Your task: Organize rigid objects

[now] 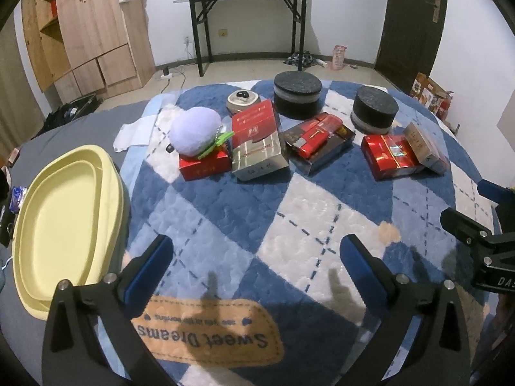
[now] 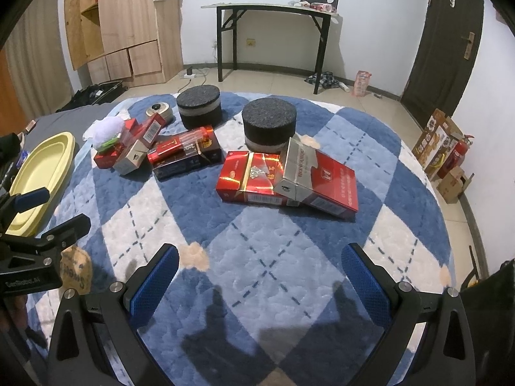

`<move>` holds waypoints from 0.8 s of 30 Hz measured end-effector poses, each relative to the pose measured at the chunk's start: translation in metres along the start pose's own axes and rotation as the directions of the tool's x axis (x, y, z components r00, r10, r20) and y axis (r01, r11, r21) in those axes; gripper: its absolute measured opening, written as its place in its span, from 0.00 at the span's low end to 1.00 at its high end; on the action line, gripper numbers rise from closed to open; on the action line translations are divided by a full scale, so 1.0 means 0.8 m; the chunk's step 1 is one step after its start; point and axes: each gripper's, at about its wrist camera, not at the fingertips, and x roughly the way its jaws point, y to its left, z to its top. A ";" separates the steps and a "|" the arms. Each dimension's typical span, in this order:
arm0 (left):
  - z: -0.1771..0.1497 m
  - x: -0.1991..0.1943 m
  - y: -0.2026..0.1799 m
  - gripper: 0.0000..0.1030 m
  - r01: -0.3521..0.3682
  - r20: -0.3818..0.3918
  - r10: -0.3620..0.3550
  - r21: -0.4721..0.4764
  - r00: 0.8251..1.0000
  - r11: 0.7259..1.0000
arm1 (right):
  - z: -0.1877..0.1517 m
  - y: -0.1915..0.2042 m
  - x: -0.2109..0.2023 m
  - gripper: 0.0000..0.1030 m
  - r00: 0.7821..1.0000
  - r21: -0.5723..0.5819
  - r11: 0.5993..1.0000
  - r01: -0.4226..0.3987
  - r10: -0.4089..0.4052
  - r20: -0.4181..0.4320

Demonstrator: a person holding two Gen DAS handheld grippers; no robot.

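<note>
Several red, silver and dark cartons lie in a row on a blue-and-white checked quilt (image 1: 322, 212). A red pack (image 2: 251, 173) leans against a silver-and-red carton (image 2: 322, 180), and a dark box holding red packs (image 1: 318, 144) lies near the middle. A red-and-silver carton (image 1: 257, 141) rests beside a small red box (image 1: 206, 165) with a purple plush ball (image 1: 193, 132) on top. An empty yellow tray (image 1: 64, 212) sits at the left. My left gripper (image 1: 256, 257) and right gripper (image 2: 260, 267) both hover open over bare quilt, short of the cartons.
Two black foam cylinders (image 1: 297, 95) (image 1: 375, 109) and a round beige device (image 1: 243, 99) stand behind the cartons. White cloth (image 1: 138, 132) lies near the plush. Beyond the bed are a wooden cabinet (image 1: 90, 32), a black-legged table (image 1: 248, 0) and a dark door (image 1: 415, 16).
</note>
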 end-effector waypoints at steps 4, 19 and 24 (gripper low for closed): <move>0.000 0.001 0.001 1.00 0.009 -0.008 -0.009 -0.002 1.000 1.000 | 0.000 0.000 0.001 1.00 1.000 0.005 1.000 -0.001 0.001 -0.007; -0.009 0.008 0.009 1.00 0.008 -0.044 -0.009 -0.021 0.999 1.000 | -0.003 -0.002 0.004 1.00 1.000 0.007 1.000 -0.006 0.006 -0.022; -0.009 0.009 0.012 1.00 0.004 -0.049 -0.005 -0.024 0.999 1.000 | -0.004 -0.004 0.006 1.00 1.000 0.003 1.000 -0.004 0.004 -0.023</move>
